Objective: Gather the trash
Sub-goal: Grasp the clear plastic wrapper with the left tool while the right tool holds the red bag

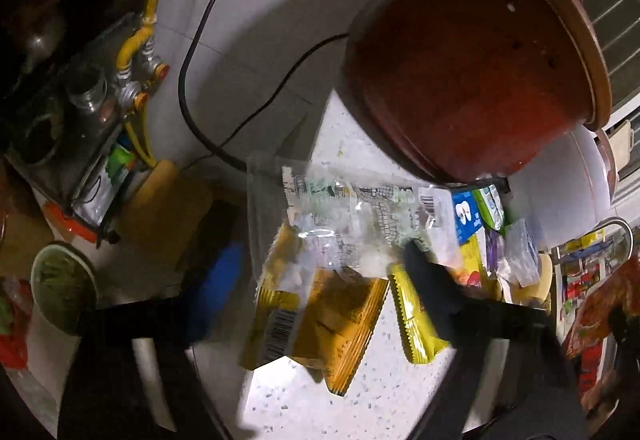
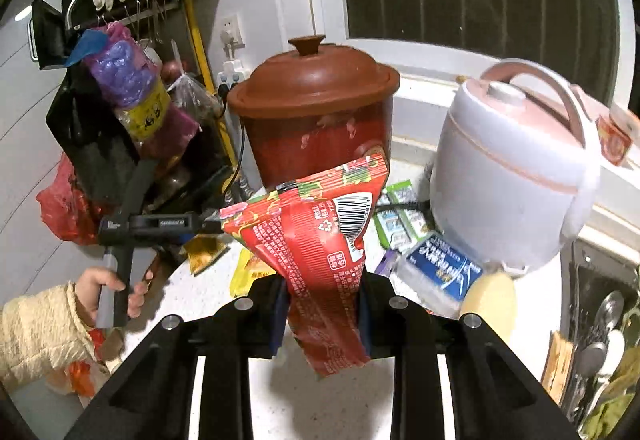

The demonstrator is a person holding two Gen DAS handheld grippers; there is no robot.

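My right gripper (image 2: 324, 280) is shut on a crumpled red snack wrapper (image 2: 320, 236) with a barcode, held up above the white speckled counter (image 2: 320, 400). In the left wrist view my left gripper (image 1: 320, 252) points down at a small pile of trash on the counter (image 1: 304, 392): a clear plastic wrapper (image 1: 344, 216), an orange-yellow wrapper (image 1: 340, 324) and a yellow sachet (image 1: 412, 316). Its fingers straddle the pile, the blue pad (image 1: 216, 280) just left of the clear wrapper and the black finger (image 1: 424, 276) against its right side. The picture is blurred there. A hand in a cream sleeve (image 2: 36, 328) holds the left gripper (image 2: 160, 224).
A brown clay pot (image 2: 316, 112) with a lid stands behind the pile, a white and pink rice cooker (image 2: 512, 168) to its right. A blue box (image 2: 444, 264), green packets (image 2: 400, 216), a black cable (image 1: 192, 80), yellow pipes (image 1: 136, 40), a green bowl (image 1: 64, 288) and hanging bags (image 2: 120, 88) crowd around.
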